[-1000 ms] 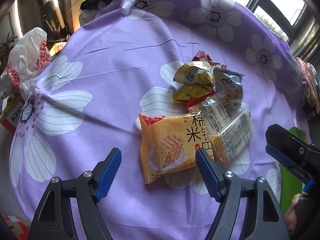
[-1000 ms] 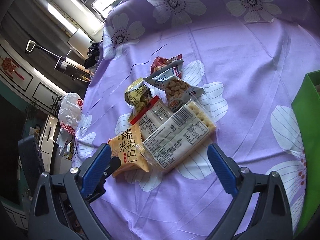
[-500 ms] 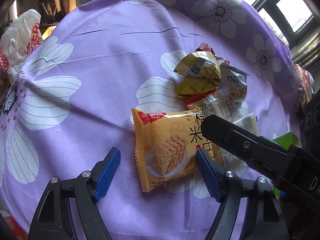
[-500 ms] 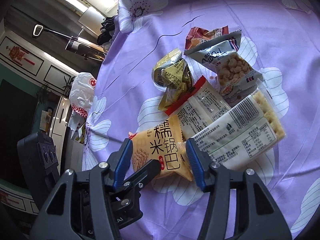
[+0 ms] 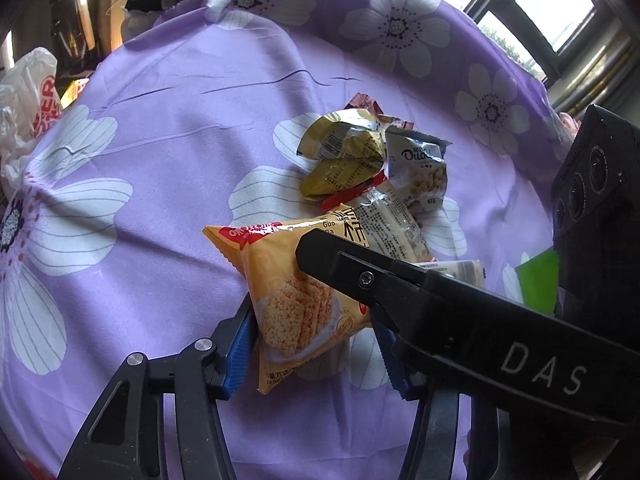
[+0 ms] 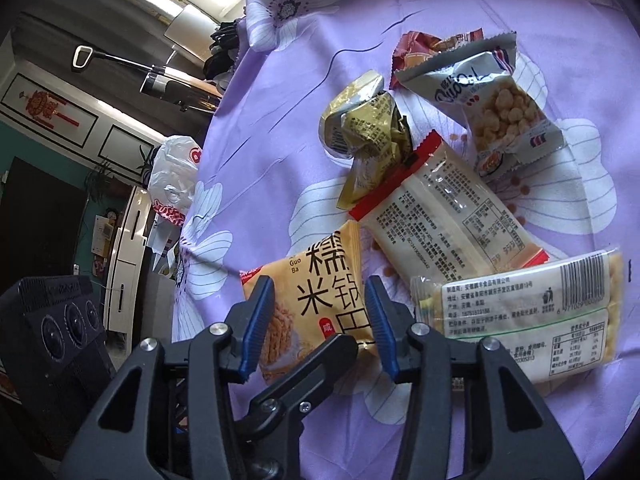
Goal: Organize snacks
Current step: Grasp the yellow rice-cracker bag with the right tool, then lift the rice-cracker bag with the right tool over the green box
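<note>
An orange rice-cracker packet (image 5: 296, 300) lies on the purple flowered cloth (image 5: 180, 140). Both grippers are at it. My left gripper (image 5: 312, 348) has its jaws closing, and the blue pads touch the packet's lower sides. My right gripper (image 6: 316, 320) is also closing, with the packet (image 6: 320, 288) pinched between its pads. In the left wrist view the right gripper's black finger (image 5: 360, 276) crosses over the packet. Behind it lie a white packet with a red end (image 6: 448, 216), gold wrappers (image 6: 368, 128), a grey puffed-ball bag (image 6: 500, 108) and a clear cracker pack (image 6: 520, 320).
A red-brown packet (image 6: 416, 46) lies at the back of the heap. A green box (image 5: 538, 280) stands at the right edge of the table. A white plastic bag (image 5: 28, 92) sits off the table's left side. Windows are beyond the far edge.
The right gripper has come in from the right over the orange packet and narrowed its jaws onto it. The left jaws have narrowed onto the packet's lower end. The packet now looks tilted and puffed.
</note>
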Motion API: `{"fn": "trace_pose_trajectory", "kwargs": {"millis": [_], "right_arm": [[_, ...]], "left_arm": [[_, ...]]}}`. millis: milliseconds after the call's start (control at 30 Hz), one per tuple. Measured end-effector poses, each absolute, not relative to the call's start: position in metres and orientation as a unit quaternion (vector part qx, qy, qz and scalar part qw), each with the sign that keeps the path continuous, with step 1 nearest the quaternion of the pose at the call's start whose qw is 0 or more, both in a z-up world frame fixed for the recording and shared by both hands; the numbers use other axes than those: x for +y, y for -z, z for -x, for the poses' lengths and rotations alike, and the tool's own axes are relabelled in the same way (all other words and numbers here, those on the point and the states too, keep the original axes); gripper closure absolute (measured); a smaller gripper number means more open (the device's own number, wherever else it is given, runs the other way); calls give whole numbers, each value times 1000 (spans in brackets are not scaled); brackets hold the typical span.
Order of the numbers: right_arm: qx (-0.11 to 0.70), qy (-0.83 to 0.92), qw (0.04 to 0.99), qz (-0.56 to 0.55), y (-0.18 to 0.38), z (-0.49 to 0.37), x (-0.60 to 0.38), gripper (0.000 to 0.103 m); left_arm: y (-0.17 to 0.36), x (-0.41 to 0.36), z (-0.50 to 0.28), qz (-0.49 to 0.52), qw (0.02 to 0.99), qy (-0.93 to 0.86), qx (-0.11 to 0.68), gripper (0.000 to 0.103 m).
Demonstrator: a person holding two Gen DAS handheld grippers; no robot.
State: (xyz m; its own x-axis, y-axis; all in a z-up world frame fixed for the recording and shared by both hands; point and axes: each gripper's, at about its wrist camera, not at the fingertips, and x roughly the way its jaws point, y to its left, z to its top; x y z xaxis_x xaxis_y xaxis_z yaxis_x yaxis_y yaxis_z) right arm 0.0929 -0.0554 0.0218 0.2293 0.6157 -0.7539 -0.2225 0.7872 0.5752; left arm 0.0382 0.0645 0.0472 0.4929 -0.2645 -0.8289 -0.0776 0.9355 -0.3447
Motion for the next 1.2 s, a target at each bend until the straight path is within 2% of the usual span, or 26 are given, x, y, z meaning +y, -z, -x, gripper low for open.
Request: {"fn": "trace_pose_trajectory", "kwargs": {"millis": [333,567,700,1200], "right_arm": [[463,-230,841,-159,-80,-56,-102,54],[420,-182,876,-152,-94,-34,-137,53],[412,-175,880,-161,-88,-28,-152,53],[414,-143,888,-140,-89,-18,-161,51]], "left_arm": [[-84,18,-14,165,883,143,416,47],[-90,-17,-4,156,889,191,385,47],[-89,-29,-1,133,890,197,388,47],[-83,-39,2,150,886,220,379,47]]}}
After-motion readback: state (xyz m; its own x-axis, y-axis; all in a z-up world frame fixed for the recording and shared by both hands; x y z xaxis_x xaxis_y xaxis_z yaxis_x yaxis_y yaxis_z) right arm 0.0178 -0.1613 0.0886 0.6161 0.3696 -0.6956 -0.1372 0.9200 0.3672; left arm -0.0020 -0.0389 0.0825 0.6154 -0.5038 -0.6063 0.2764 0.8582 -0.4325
